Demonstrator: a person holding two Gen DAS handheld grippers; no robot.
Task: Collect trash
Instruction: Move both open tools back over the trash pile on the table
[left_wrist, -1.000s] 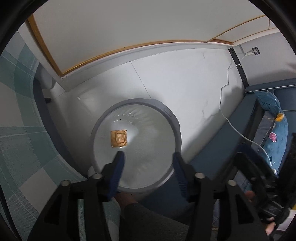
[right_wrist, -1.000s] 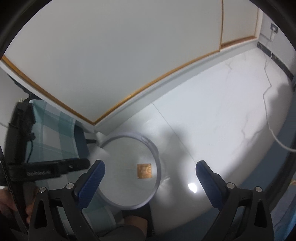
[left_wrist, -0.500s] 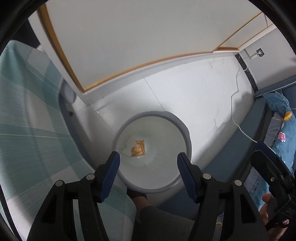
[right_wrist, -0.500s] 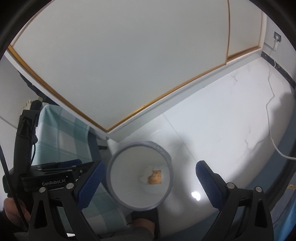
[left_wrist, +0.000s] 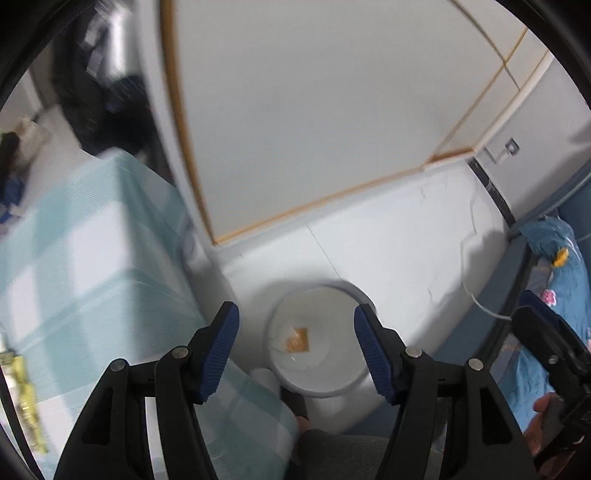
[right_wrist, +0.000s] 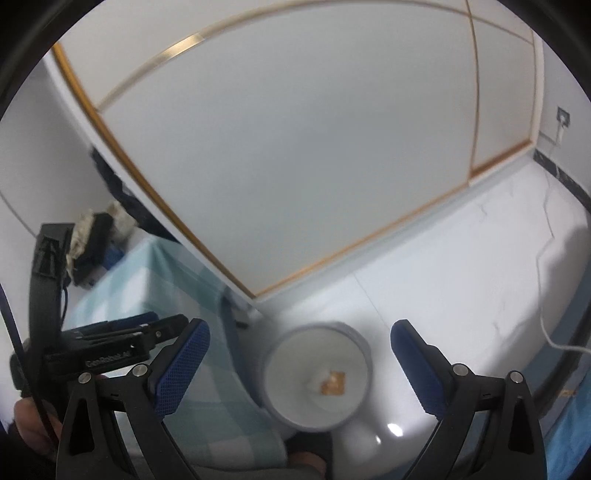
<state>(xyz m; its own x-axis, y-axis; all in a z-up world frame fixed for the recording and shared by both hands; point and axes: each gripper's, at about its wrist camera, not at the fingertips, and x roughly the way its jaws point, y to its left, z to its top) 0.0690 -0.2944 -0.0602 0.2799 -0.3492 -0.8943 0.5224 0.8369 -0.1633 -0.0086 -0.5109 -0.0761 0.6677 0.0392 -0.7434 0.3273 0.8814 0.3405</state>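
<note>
Trash (left_wrist: 297, 339), apparently a wrapper, lies in bin (left_wrist: 347, 387), below empty spread fingers (left_wrist: 221, 343).

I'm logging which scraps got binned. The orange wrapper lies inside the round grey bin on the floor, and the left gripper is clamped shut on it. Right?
Partly. The orange wrapper does lie inside the round grey bin, but the left gripper is not clamped on it: its jaws stand open and empty, well above the bin. The left wrist view shows this, and the right wrist view also shows the wrapper lying loose in the bin.
</note>
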